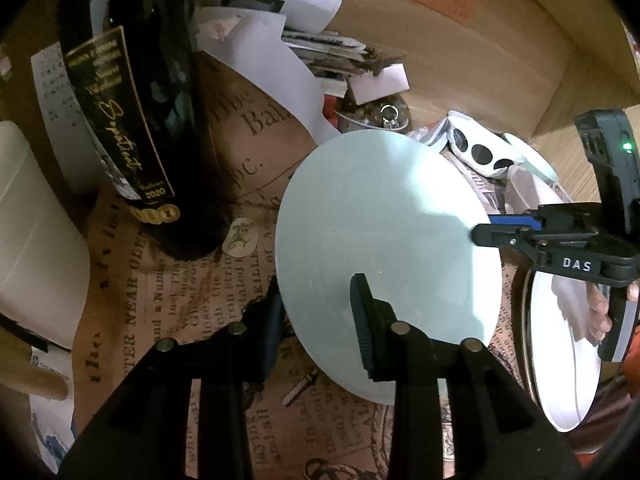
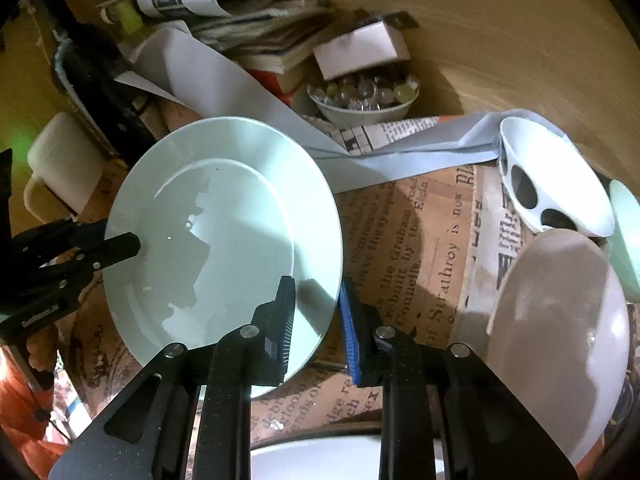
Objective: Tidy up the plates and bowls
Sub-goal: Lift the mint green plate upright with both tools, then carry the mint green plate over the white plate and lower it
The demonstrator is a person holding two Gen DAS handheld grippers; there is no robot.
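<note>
You have pale mint-green plate (image 2: 224,236), plain. White bowl (image 2: 556,176) beside it — black oval dots on outside. Table cover (image 2: 420,248) under them brown, printed with dark newspaper text. Your bottle (image 1: 132,92) near-black green — gold lettering on black label. Gripper fingers (image 2: 352,332) black, one pad blue.

I see a light wooden surface (image 1: 500,40) covered with brown newsprint-patterned paper (image 2: 420,240). Behind it sit a dark wine bottle (image 1: 132,92), a heap of newspapers (image 2: 240,24) and a bowl of marbles (image 2: 362,98). Light is dim and warm.
</note>
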